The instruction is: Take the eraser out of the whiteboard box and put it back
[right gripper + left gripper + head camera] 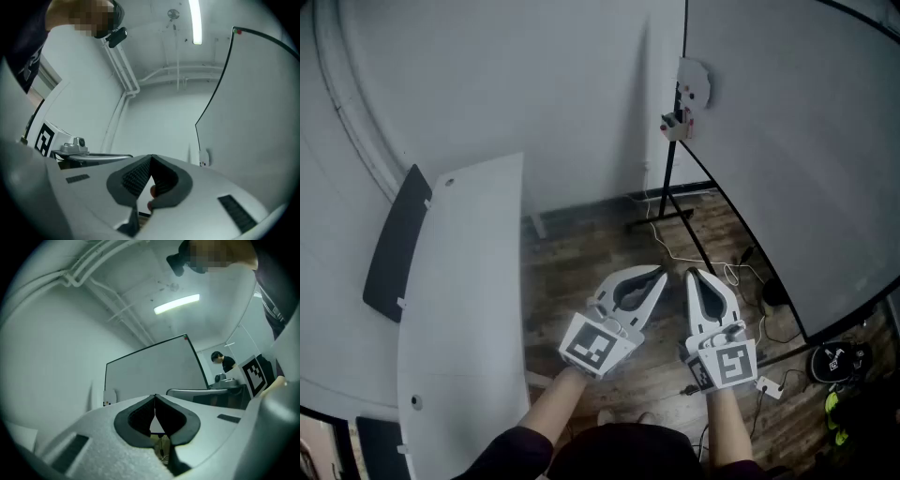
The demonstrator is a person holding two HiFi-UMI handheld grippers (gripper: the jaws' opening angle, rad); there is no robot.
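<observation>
The whiteboard [787, 141] stands on its stand at the right. A small white box [692, 86] hangs on its left edge, with small red and dark items [677, 122] under it; I cannot pick out the eraser among them. My left gripper [659, 274] and right gripper [694, 275] are held side by side over the wooden floor, well short of the box, both shut and empty. The left gripper view shows its jaws [154, 398] touching, with the whiteboard [150, 373] and box [110, 397] far ahead. The right gripper [151, 158] has the box [204, 157] ahead on the right.
A white tabletop [469, 300] lies at the left, with a dark panel [398, 244] beside it. Cables [694, 258] and the stand's black legs [670, 211] run across the floor. Dark gear [839, 361] sits at the lower right. A person [224, 362] stands far back.
</observation>
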